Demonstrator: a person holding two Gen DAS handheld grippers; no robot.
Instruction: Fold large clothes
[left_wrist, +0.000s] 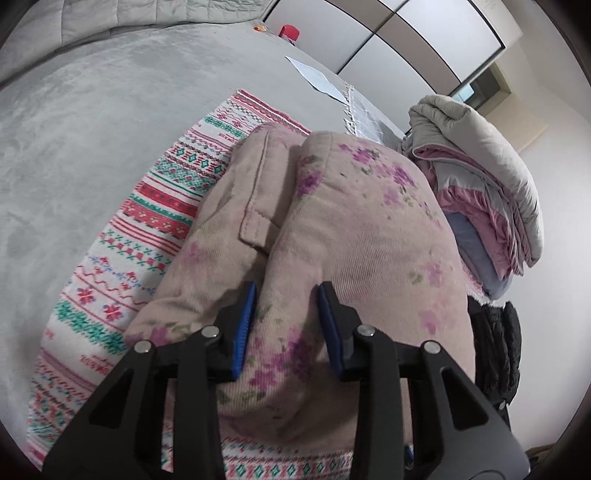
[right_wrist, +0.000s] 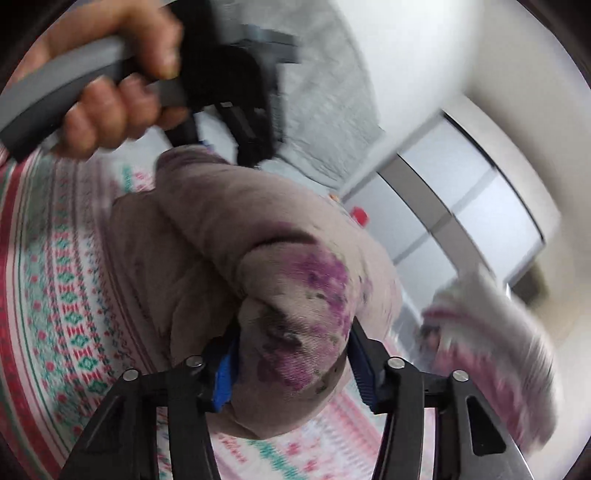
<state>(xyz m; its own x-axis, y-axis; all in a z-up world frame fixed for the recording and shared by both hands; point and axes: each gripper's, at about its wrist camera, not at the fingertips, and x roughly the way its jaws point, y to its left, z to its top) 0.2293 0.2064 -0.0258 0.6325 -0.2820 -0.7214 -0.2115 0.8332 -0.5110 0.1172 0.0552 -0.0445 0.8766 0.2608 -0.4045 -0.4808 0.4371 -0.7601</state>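
Fabric fills both our views: a beige garment (left_wrist: 332, 221) printed with purple flowers lies bunched in thick folds on a knitted blanket (left_wrist: 155, 221) patterned in red, green and white bands, and that blanket is spread over a grey bed cover (left_wrist: 92, 129). From the left wrist we see our left gripper (left_wrist: 286, 306) set down on the near end of the garment, with a ridge of the cloth rising between its blue pads (left_wrist: 243, 325); the pads touch the cloth on both sides, so we read it as clamped on the garment. From the right wrist, our right gripper (right_wrist: 291, 362) has a fat roll of the same garment wedged between its fingers, the cloth bulging out past the pads, so it too is clamped on the fabric. Beyond that roll, the same view shows a hand (right_wrist: 110, 107) wrapped around the grey handle of the left gripper, which reaches down at the garment's far end. At the edge of the bed, to the right in the left-wrist view, sits a stack of folded clothes (left_wrist: 491, 192) in grey, pink and pale blue. A red object (left_wrist: 289, 31) and a sheet of paper (left_wrist: 317, 77) lie farther back on the bed cover.
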